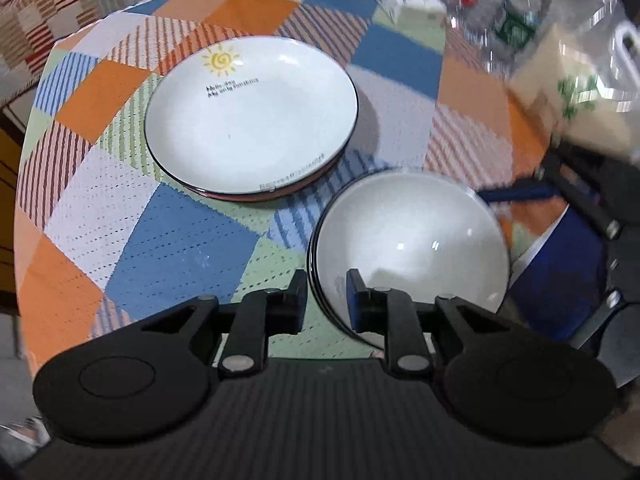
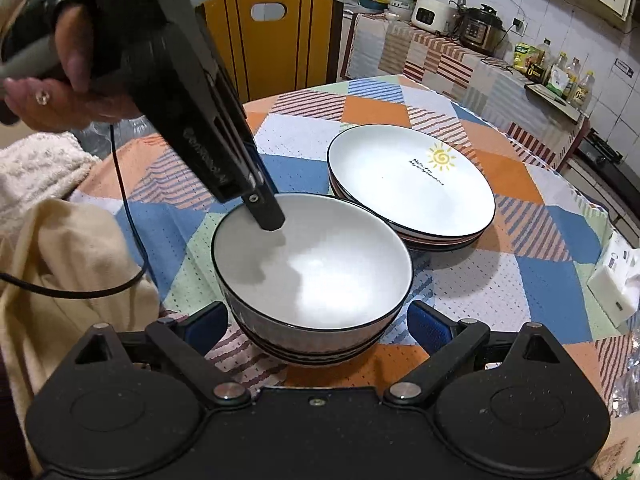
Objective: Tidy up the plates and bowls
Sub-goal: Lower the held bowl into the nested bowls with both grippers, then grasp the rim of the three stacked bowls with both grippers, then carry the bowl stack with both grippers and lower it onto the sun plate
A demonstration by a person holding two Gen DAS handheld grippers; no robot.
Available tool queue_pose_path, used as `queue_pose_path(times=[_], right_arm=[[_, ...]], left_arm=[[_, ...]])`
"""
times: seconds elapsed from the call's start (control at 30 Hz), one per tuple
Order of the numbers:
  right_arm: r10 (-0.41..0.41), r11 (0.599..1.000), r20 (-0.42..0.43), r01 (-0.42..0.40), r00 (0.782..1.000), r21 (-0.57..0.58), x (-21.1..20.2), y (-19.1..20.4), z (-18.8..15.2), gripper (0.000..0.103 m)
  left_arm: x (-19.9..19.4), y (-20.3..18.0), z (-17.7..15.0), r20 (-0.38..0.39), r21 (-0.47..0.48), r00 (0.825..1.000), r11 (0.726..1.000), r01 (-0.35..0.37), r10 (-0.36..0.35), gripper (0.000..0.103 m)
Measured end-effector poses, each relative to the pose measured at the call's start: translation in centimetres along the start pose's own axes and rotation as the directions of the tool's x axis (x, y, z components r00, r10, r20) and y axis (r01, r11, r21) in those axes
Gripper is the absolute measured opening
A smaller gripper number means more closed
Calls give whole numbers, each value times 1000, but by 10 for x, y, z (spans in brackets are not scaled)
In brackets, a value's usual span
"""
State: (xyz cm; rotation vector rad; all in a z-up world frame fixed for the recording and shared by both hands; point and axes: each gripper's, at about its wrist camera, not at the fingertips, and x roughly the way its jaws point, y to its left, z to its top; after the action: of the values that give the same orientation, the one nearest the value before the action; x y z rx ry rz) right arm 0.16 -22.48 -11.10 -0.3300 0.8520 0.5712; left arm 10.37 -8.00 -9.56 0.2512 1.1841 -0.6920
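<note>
A stack of white plates (image 1: 252, 120), the top one with a yellow sun print, sits on the patchwork tablecloth; it also shows in the right wrist view (image 2: 412, 184). A stack of white bowls (image 1: 412, 240) stands beside it, seen too in the right wrist view (image 2: 312, 264). My left gripper (image 1: 327, 300) straddles the top bowl's near rim, one finger inside and one outside, the jaws narrowly apart; its fingertip (image 2: 266, 212) shows over the rim. My right gripper (image 2: 318, 320) is open wide, a finger on either side of the bowl stack, touching nothing.
The round table (image 2: 540, 272) carries a white tissue box (image 2: 612, 280), plastic bottles (image 1: 500, 8) and a carton (image 1: 576, 92) at one edge. A yellow chair (image 2: 272, 36) stands behind the table. A kitchen counter with appliances (image 2: 460, 20) runs along the wall.
</note>
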Motion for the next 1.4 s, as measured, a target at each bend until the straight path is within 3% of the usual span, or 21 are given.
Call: queue_pose_path(times=[0.1,0.17,0.27,0.37,0.53,0.67,0.8,0.9,1.1,1.4], right_arm=[[28,999,7,-28,1000,34,-1,-6,-5,98],[37,997,7,-38,999,67,1,-11,-9,98],[59,990,14,-60,998,124,6,-21,-16,99],[124,981,-29,-118,992,157,25,-28,-29,102],[74,993,-104,-64,992,99,63,-22,-49,101],[74,987,-27,-69,997,144,69,-22,-50,102],[58,988,26,-61,998,144,76,-12,-46,102],[45,988,67,-54,997,142,82,-4,-44,103],[10,981,154,-40,988,192,91,-5,-41,103],[-11,984,172,-20,985,177,81,-1,-40,103]], left_arm=[[-9,17,1,68,-93,997,994,54,-48,39],[-11,27,0,101,-157,992,984,88,-73,41],[-3,37,-3,99,-232,988,963,139,-119,46],[10,36,-11,86,-243,973,942,231,-216,58],[26,28,-23,77,-242,980,950,196,-183,61],[37,27,-31,67,-268,982,944,191,-179,61],[41,23,-38,85,-250,987,956,152,-135,57],[43,21,-43,95,-240,986,957,159,-140,37],[44,26,-44,117,-258,983,952,168,-141,34],[28,19,-42,103,-247,984,955,164,-142,34]])
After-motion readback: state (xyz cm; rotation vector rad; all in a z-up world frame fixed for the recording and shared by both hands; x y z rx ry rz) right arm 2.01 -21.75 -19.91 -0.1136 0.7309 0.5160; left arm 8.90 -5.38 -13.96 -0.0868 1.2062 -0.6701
